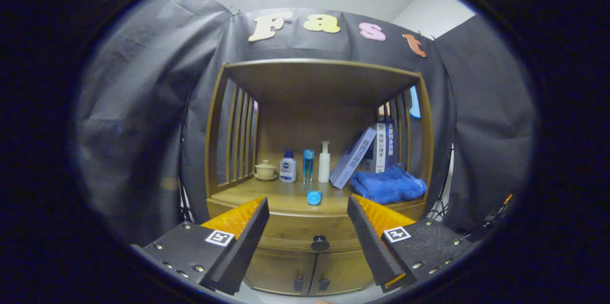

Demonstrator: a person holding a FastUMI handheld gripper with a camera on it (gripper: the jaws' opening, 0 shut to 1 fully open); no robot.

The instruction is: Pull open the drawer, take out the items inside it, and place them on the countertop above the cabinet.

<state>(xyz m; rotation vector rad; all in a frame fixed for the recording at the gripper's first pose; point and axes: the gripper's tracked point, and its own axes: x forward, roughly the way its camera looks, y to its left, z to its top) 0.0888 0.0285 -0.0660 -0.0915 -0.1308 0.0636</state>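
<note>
**Two fingers spread before a closed drawer**

Two fingers of the gripper [308,228] stand wide apart, holding nothing, level and aimed at the wooden cabinet [224,127]. The drawer [295,230] sits flush, its dark knob [320,243] between and beyond the fingertips. A small blue item [314,197] lies on the countertop [267,197] near the front edge. That fits a drawer awaiting pulling, or one emptied and pushed back; its contents are hidden.

Drawer [305,235]: wooden, shut, flush with the cabinet front, dark round knob [320,243] at centre. Sits directly under the surface [267,197], above two closed doors. Small blue round item [314,197] lies on the surface near its front edge.
</note>
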